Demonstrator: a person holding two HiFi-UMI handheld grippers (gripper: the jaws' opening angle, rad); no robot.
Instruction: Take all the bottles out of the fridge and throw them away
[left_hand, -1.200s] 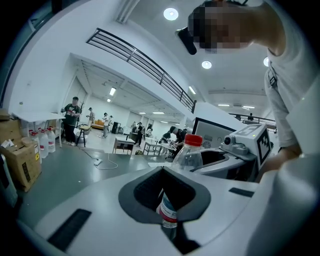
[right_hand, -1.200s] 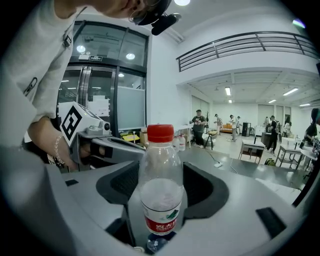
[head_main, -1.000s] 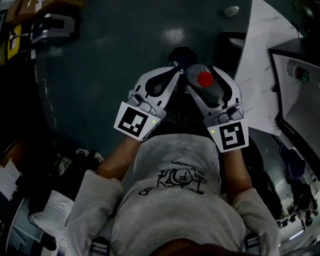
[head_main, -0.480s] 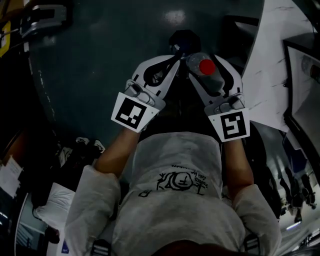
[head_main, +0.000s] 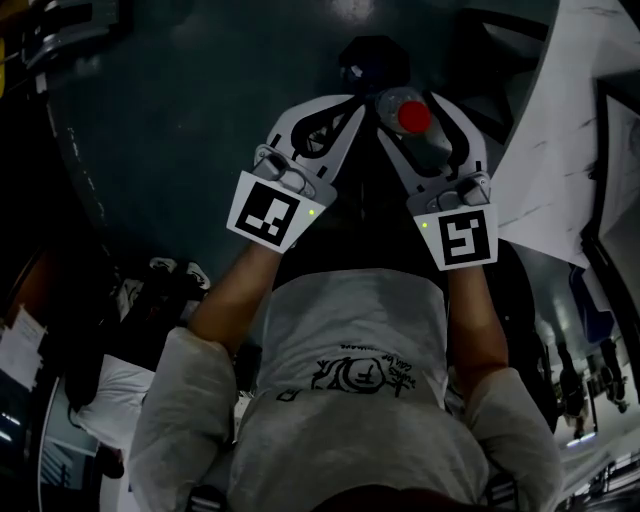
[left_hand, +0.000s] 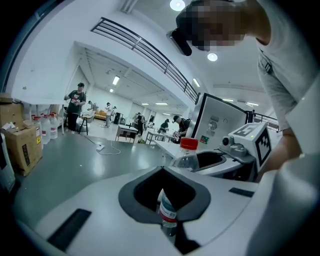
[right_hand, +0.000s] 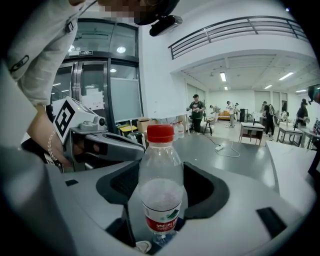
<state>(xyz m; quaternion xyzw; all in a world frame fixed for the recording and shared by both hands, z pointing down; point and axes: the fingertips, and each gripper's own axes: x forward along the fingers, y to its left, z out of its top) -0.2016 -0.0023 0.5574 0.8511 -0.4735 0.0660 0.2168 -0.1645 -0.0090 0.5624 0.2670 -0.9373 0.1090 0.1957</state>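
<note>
In the head view both grippers are held close together in front of the person's chest. My right gripper (head_main: 425, 102) is shut on a clear bottle with a red cap (head_main: 413, 118). In the right gripper view that bottle (right_hand: 161, 190) stands upright between the jaws, its red-and-white label facing the camera. My left gripper (head_main: 325, 115) sits just to its left. In the left gripper view the left gripper (left_hand: 164, 172) is shut on a second, labelled bottle (left_hand: 168, 212), which shows only partly in the dark gap. The red-capped bottle (left_hand: 187, 155) also appears there, to the right.
A dark grey floor lies below, with a white sheet (head_main: 560, 150) at the right and a dark shape (head_main: 372, 60) ahead. The gripper views show a large hall with people, tables, cardboard boxes (left_hand: 22, 145), a floor cable (left_hand: 107, 149) and a white cabinet (left_hand: 220, 120).
Both grippers have drifted a little up the head view, still side by side and still holding their bottles. The floor and the white sheet have slid as the person moves.
</note>
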